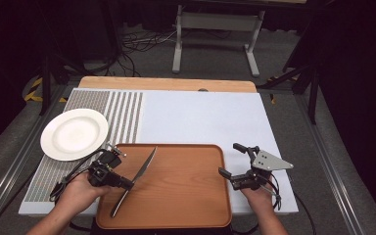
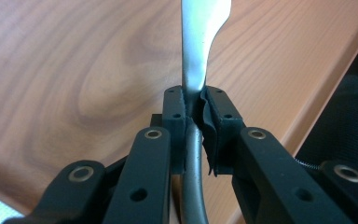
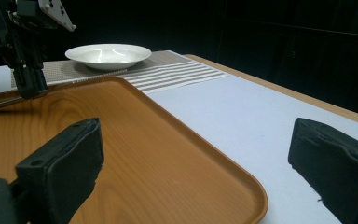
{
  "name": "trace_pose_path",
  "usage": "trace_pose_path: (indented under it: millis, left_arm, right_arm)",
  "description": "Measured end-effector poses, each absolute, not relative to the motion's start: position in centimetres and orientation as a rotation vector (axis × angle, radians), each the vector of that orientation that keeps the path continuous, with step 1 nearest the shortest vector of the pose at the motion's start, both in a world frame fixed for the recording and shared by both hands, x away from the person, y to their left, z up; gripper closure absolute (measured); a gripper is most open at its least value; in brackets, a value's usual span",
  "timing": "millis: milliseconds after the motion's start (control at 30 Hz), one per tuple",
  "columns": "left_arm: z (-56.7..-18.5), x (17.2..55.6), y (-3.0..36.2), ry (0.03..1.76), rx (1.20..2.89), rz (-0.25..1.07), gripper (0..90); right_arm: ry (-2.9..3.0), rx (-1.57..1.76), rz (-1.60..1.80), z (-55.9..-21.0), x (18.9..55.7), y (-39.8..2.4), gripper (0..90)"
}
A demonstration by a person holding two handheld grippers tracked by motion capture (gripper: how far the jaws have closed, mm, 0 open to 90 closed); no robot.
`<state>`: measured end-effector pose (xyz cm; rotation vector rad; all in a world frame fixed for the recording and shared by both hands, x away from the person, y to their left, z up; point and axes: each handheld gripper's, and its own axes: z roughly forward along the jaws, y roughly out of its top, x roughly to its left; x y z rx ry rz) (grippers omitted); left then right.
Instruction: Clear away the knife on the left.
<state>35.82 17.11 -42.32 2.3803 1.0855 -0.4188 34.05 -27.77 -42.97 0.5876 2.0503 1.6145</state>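
Knife (image 1: 138, 175): lies slanted on the left part of the wooden tray (image 1: 191, 205), blade toward the far side.
Left tongs (image 1: 129, 183): clenched on the knife where handle meets blade.
Right tongs (image 1: 230, 161): released, holding nothing, just right of the tray.
Handling: stiff, light, smooth metal, likely slippery; the thicker handle looks the safest hold.
Hidden: blade tip cut off in the left gripper view; pad contact partly masked by torn rubber.
Plate (image 1: 74, 133): far left on the desk (image 1: 200, 117).

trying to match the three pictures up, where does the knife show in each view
High view: the knife lies slantwise over the left part of the wooden tray, held mid-length by the left claw.
Left gripper view: centre, blade running up, handle clamped between the jaws.
Right gripper view: a thin length of knife at the far left edge, under the left claw.
Shared landmark: the wooden tray.
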Motion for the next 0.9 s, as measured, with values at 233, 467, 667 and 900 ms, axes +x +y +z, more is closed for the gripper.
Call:
trace_pose_path:
  millis: [233,467,667,900]
  left_arm:
    - [-42.7,35.8,17.0,1.112,2.393,-0.390,80.2]
    - [-43.5,35.8,16.6,1.129,2.433,-0.392,80.1]
    - [-43.8,35.8,16.5,1.139,2.444,-0.377,80.0]
    - [-43.8,35.8,16.7,1.152,2.442,-0.372,79.9]
  right_arm:
    - [2.051,0.587,1.613,-43.0,34.1,-27.7,4.0]
    - [2.051,0.586,1.614,-43.0,34.0,-27.7,4.0]
    - [2.052,0.585,1.614,-43.0,34.0,-27.7,4.0]
    - [2.052,0.586,1.616,-43.0,34.0,-27.7,3.9]
